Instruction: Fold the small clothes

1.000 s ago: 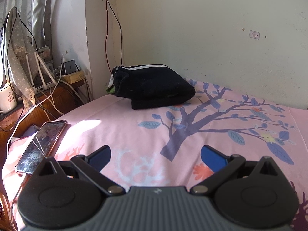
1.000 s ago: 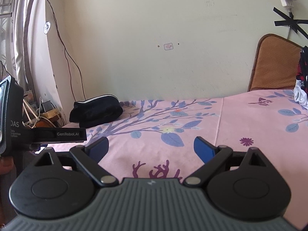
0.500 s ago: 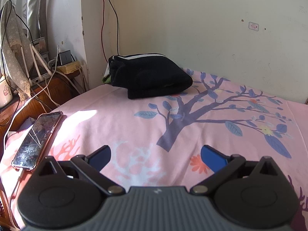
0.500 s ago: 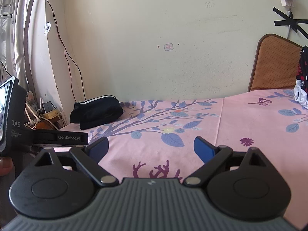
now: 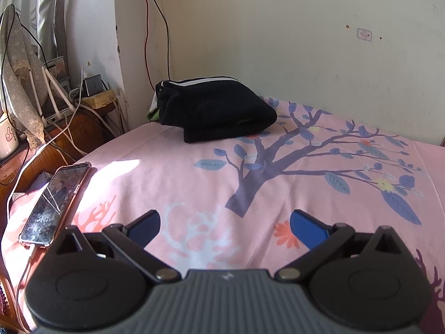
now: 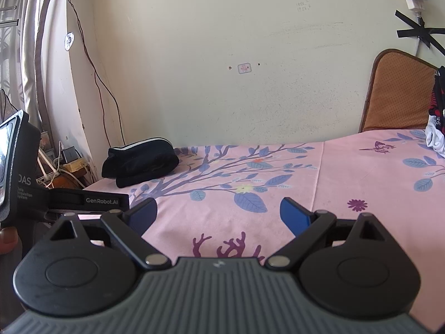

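Left wrist view shows your left gripper (image 5: 224, 222) has drifted closer to the folded black garment (image 5: 215, 110) at the bed's (image 5: 167, 178) far corner, jaws spread and empty. Your right gripper (image 6: 218, 214) likewise gapes empty, so no fold is underway.

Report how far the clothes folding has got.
Done: a folded black garment sits on the pink bedsheet near the wall corner. In hand: nothing; left hand-held gripper and right hand-held gripper are open. Left: loose clothes at the right edge.
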A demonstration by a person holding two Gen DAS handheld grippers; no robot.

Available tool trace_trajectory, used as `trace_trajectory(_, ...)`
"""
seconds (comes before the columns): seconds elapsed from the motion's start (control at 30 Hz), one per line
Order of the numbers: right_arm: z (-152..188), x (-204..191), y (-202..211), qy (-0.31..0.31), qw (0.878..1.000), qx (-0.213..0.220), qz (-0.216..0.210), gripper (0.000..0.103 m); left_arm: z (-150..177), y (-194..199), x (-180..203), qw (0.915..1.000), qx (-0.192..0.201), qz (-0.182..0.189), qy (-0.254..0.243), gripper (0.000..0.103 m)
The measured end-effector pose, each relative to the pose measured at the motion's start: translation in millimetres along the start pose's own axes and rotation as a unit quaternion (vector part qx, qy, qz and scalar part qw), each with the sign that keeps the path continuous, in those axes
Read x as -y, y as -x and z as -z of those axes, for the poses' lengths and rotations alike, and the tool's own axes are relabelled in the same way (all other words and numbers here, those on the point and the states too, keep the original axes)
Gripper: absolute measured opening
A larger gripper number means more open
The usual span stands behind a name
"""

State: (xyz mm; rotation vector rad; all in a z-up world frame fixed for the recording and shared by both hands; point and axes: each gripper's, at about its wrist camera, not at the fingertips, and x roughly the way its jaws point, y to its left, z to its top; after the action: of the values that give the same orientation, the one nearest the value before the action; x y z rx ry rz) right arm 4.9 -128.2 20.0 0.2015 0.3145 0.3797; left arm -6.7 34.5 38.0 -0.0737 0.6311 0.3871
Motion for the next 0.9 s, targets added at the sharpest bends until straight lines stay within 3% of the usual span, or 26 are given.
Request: trace_trajectory(0.9,-1.0,0.0,-0.6,-0.002,1.000,-0.006,-0.008,0.097,-2.8,2.1,4.3,0.9999,0.005,-0.005,-0.011,0.103)
